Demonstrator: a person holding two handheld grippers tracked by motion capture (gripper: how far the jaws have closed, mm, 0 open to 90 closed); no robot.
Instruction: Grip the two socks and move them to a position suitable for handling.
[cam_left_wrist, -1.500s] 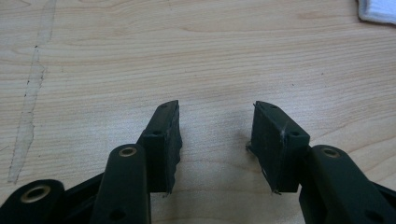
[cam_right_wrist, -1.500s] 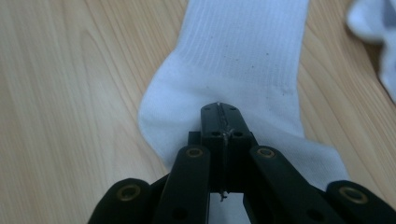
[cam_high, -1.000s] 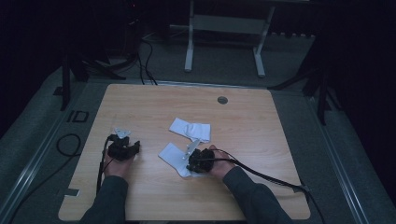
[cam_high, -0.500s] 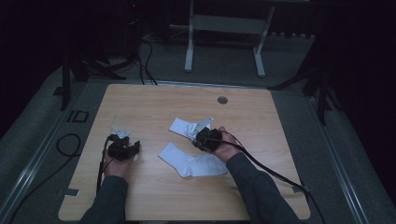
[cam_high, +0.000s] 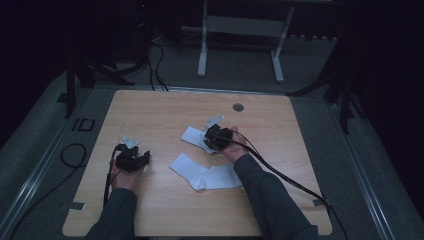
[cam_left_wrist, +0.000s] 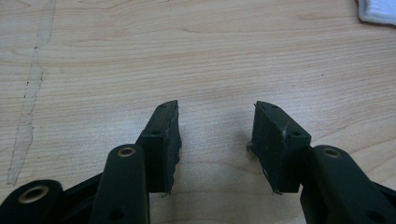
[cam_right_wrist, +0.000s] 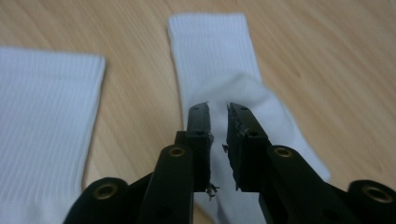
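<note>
Two white socks are lying on the wooden table (cam_high: 165, 110), and no bin, box or other container is standing on it. The far sock (cam_high: 194, 136) is resting near the middle of the table, a little toward the far edge. The near sock (cam_high: 205, 172) is lying flat just nearer the person, angled from the middle toward the near right side, and a small strip of bare wood is separating the two.

The right gripper (cam_high: 216, 139) is hovering over the far sock's right end, with the person's right hand (cam_high: 235, 147) wrapped around it and its cable trailing back toward the near right corner. In the right gripper view its jaws are standing almost together, with only a narrow slit between them, and the right gripper (cam_right_wrist: 218, 109) is pointing down onto the far sock (cam_right_wrist: 224, 88); whether any cloth is being pinched I cannot tell. The near sock (cam_right_wrist: 44, 121) is showing at that view's left side.

The left gripper (cam_high: 131, 157) is sitting toward the left edge of the table, well apart from both socks. In the left gripper view the left gripper (cam_left_wrist: 216, 108) is holding its jaws wide apart over bare wood, gripping nothing, while a corner of white sock (cam_left_wrist: 378, 11) is peeking in at the upper right.

A round grommet (cam_high: 238, 107) is sitting near the far edge.
</note>
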